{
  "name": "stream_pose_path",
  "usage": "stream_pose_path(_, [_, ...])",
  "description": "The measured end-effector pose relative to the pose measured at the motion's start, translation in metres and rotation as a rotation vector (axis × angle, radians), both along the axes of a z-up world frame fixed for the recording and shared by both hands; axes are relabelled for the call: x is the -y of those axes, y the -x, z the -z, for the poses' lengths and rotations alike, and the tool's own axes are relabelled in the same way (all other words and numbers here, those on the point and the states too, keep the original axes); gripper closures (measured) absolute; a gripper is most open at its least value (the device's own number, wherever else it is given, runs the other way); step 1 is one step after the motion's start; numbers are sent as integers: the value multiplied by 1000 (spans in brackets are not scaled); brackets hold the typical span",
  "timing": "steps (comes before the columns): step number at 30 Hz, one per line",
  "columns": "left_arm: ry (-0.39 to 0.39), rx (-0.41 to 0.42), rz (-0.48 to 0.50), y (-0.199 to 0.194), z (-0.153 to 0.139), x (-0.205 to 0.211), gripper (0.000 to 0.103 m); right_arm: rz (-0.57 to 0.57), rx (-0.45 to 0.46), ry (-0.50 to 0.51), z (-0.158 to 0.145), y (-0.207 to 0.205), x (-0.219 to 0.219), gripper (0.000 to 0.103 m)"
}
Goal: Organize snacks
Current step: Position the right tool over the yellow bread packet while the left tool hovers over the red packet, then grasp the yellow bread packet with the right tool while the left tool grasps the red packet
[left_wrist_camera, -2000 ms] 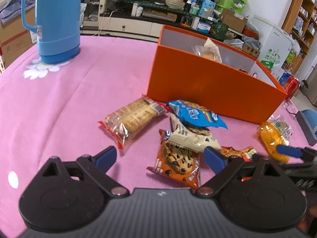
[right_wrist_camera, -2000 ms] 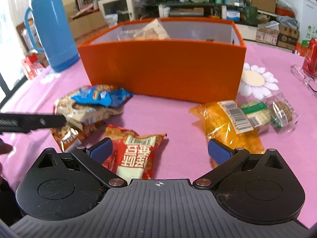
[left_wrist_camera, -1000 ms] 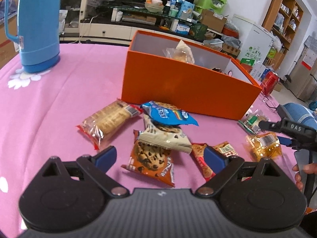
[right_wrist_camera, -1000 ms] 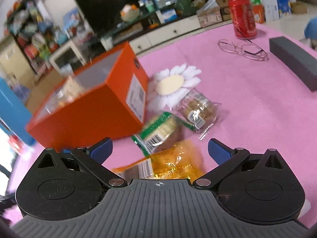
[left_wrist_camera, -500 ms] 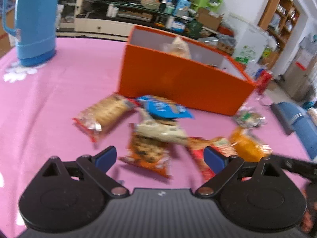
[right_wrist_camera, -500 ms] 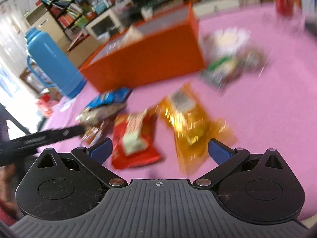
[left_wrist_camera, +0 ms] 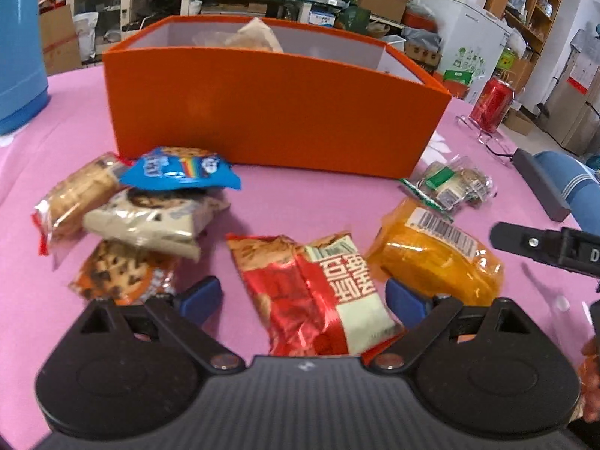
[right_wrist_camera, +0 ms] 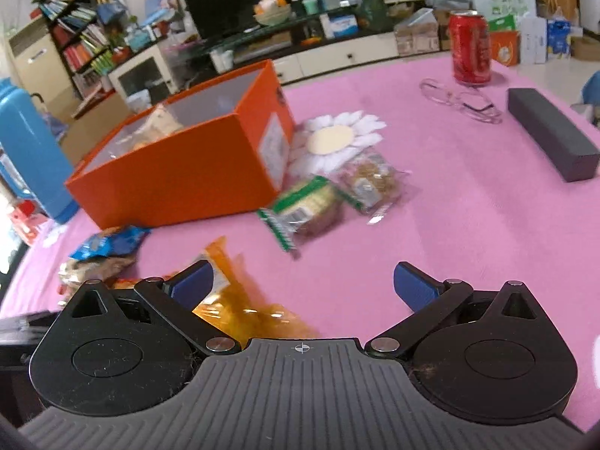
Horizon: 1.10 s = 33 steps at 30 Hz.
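Straddling red snack packet (left_wrist_camera: 311, 292), left gripper (left_wrist_camera: 302, 296) jaws wide, closing, pads not touching, lined up for pickup | right gripper (right_wrist_camera: 302, 281) fingers apart, empty, beside orange packet (right_wrist_camera: 232, 300) | orange box (left_wrist_camera: 273, 112) behind, partly filled, the likely destination

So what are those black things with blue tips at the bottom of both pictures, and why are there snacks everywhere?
Those are two pincers a person holds, one in each hand, each with a camera looking along its fingers. One picture is from the left gripper, the other from the right gripper. Both stand open and hold nothing. On the pink tablecloth lie snack packets waiting to go into the orange box, which already has some inside. The left pincer sits right over a red packet, with an orange packet beside it.
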<state>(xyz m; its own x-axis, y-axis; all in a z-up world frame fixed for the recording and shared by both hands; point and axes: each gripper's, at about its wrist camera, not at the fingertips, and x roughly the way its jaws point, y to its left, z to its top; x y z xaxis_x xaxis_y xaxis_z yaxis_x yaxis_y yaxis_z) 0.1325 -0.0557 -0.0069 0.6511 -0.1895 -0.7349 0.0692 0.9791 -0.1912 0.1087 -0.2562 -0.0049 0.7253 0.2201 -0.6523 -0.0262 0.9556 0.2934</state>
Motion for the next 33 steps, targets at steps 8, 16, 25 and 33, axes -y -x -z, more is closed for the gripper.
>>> stream_pose_path(8, [-36,-18,62,9,-7,-26,42,-13,-7,-46,3,-2,4,10])
stream_pose_path(16, [-50,0,141,35,-6,-45,40,-236,46,124,0,1,-57,10])
stream_pose_path(25, [-55,36,176,29,-2,-40,34,-306,11,292,18,-15,-98,26])
stream_pose_path(33, [-97,54,193,34,-1,-36,50,-264,6,281,16,-11,-92,58])
